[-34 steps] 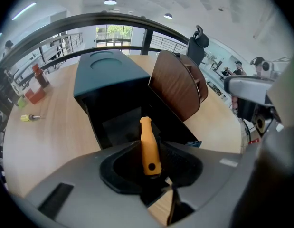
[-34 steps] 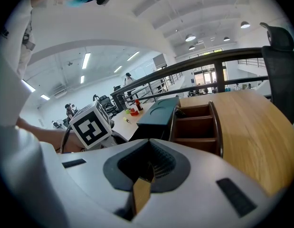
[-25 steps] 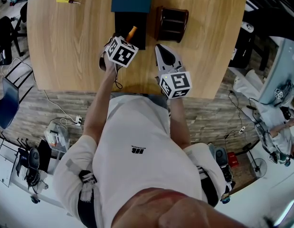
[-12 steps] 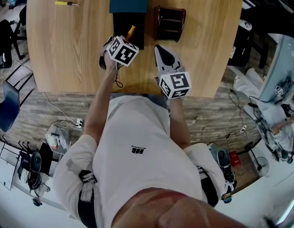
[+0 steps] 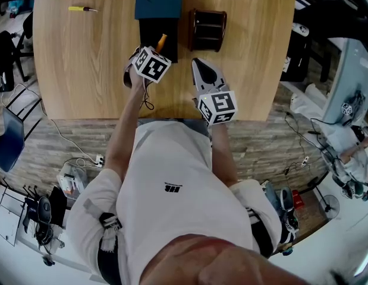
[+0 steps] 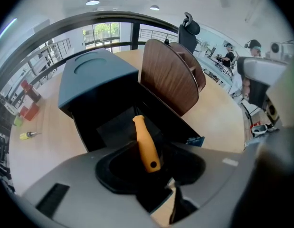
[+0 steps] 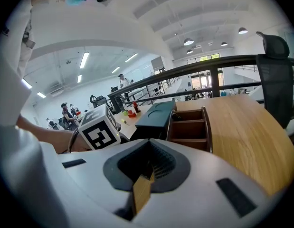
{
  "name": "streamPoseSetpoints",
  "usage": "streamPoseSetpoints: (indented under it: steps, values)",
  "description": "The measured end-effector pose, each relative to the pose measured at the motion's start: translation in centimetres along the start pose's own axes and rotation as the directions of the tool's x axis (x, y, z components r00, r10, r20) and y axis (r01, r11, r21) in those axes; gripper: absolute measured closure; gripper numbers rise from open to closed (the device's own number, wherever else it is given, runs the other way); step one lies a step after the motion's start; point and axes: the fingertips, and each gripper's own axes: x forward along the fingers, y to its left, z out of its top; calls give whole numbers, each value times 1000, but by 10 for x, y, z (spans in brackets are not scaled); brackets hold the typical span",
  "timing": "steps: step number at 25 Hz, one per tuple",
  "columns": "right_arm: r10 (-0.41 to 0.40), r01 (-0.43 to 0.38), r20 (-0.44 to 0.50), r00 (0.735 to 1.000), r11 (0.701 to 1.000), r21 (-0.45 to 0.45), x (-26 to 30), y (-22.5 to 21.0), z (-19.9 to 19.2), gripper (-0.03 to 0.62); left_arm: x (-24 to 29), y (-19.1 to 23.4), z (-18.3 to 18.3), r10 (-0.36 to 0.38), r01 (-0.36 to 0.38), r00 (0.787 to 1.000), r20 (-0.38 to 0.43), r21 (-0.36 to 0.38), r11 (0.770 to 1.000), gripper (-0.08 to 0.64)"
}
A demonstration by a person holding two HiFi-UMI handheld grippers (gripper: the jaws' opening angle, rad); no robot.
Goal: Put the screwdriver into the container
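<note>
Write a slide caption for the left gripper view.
Left gripper, jaws just opened around the orange screwdriver, which leans into the black container beside the wooden organizer.

Orange screwdriver, black container

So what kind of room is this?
Probably a big open office or workshop: there's a wooden table, a black office chair, and people working at desks in the background.
</note>
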Motion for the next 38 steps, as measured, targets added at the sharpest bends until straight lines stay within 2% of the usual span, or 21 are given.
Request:
streamPoseSetpoints:
  steps: [8, 14, 24, 38]
  values:
    - [-20, 21, 17, 1000, 999, -26, -12, 5, 7, 598, -18, 3, 7, 13, -12, 995, 101, -10, 1000, 382]
    - [-19, 21, 40, 999, 998, -55, -16, 20, 16, 598, -51, 6, 16, 11, -7, 975, 224, -19, 1000, 386]
    - [-2, 13, 87, 996, 992, -124, -29, 40, 38, 598, -115, -2, 25, 25, -35, 906, 423, 16, 999, 448]
    - [19, 2, 115, 993, 984, -178, -43, 61, 61, 598, -205, -21, 38, 6, -65, 777, 629, 71, 995, 517]
